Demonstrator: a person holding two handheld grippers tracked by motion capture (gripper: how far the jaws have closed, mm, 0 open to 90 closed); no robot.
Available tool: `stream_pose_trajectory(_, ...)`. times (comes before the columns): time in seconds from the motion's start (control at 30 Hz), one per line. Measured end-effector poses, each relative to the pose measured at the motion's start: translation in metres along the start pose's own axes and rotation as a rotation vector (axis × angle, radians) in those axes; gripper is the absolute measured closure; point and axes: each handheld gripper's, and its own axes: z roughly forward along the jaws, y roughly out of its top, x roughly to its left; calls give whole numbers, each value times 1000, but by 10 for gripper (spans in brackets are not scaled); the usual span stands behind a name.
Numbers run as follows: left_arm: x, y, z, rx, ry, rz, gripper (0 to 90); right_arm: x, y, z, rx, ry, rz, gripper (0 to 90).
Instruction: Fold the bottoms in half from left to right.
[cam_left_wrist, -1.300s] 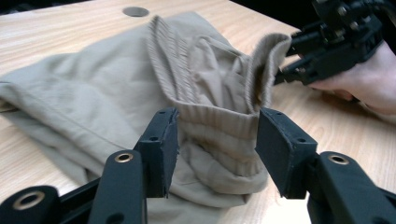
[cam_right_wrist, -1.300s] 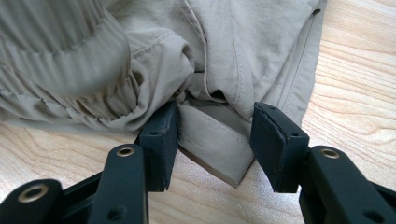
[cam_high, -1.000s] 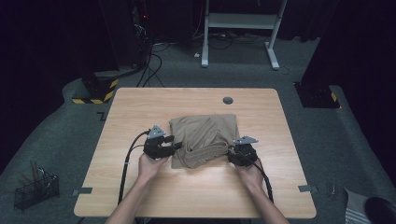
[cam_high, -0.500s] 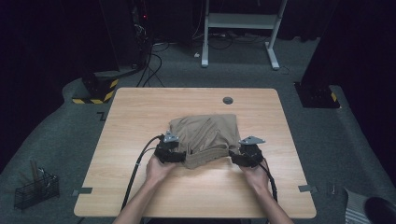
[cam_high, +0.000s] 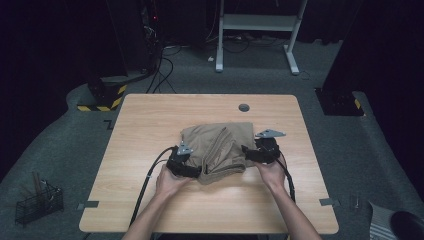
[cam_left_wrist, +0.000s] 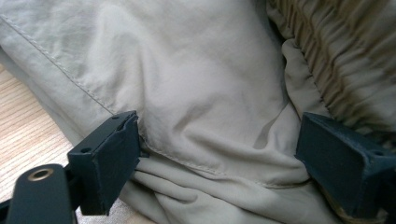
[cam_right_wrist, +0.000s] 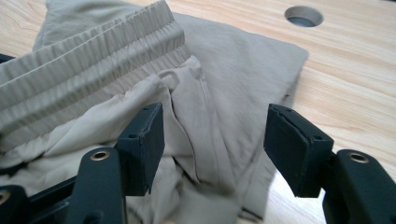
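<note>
A tan garment (cam_high: 220, 145) with a ribbed elastic waistband (cam_right_wrist: 88, 79) lies folded and bunched at the middle of the wooden table (cam_high: 150, 125). My left gripper (cam_high: 186, 164) rests at its near left edge. Its jaws have just been opening and now stand wide, with a hemmed fold of the cloth (cam_left_wrist: 210, 116) lying loose between them. My right gripper (cam_high: 254, 152) hovers at the garment's right edge. Its jaws (cam_right_wrist: 215, 140) have opened too and stand apart above the cloth (cam_right_wrist: 210, 102), not pressing on it.
A round cable hole (cam_high: 244, 107) sits in the table behind the garment. Bare wood runs all round the cloth. On the floor stand a wire basket (cam_high: 37, 202) at the left and a white desk frame (cam_high: 260, 22) at the back.
Both grippers have let go of the cloth. The left one moved right and nearer along the garment's near edge; the right one rose and drew away. The garment now lies more bunched.
</note>
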Motion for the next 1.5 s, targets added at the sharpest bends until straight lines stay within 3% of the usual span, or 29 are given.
stream_pose_trajectory(0.17,0,0,0,-2,3,0,132,-4,9,25,30,-7,23,417)
stream_pose_trajectory(0.4,1,-2,0,-13,-1,6,133,4,16,44,44,94,-28,531)
stream_pose_trajectory(0.53,1,-2,0,-14,-6,4,136,4,15,54,99,158,-52,815)
stream_pose_trajectory(0.6,1,-2,0,-15,-8,6,137,3,12,51,97,183,-76,884)
stream_pose_trajectory(0.8,5,-2,0,-18,-3,1,143,5,-6,18,35,218,-126,890)
stream_pose_trajectory(1.0,12,0,0,-19,12,-21,175,9,-43,-9,-5,271,-157,887)
stream_pose_trajectory(1.17,15,0,-1,-23,3,-57,181,17,-65,-9,15,288,-193,850)
stream_pose_trajectory(1.33,16,1,-8,4,-4,-82,185,19,-67,-9,31,285,-183,702)
stream_pose_trajectory(1.5,15,3,-20,-7,-18,-97,168,16,-68,-20,11,266,-180,649)
